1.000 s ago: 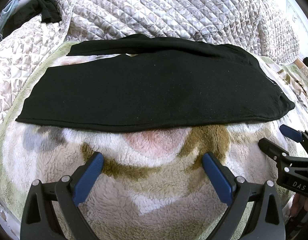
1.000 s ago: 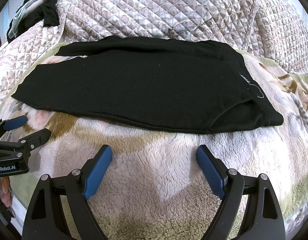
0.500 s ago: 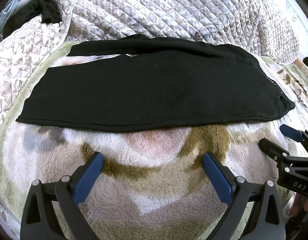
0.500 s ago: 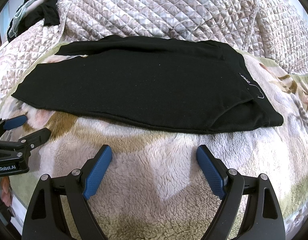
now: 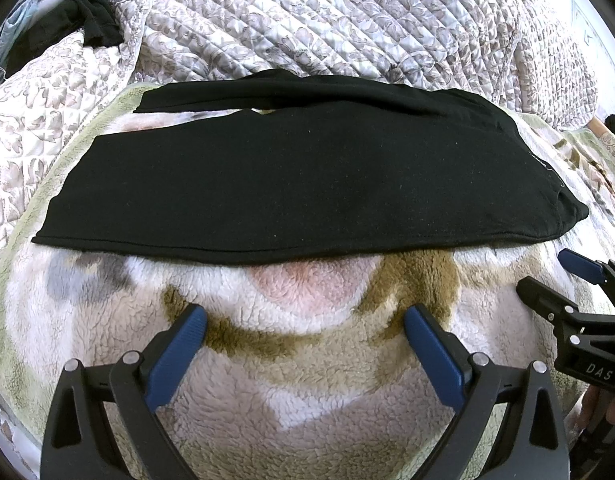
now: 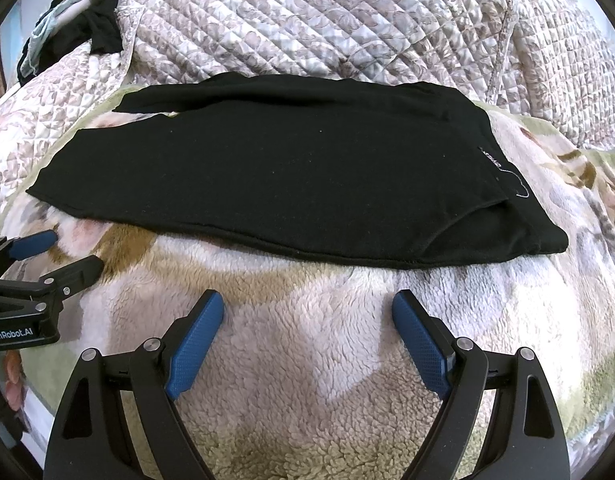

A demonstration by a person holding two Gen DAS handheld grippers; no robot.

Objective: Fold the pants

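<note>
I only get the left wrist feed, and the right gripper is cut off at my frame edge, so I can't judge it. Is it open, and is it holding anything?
Observer: The right gripper is open with nothing between its pads. It hovers over the fleece blanket, short of the near edge of the pants.
Operator: Good. Which end of the pants has the waistband?
Observer: The right end. A small label with white lettering sits there, with a loose white thread just below it.
</note>
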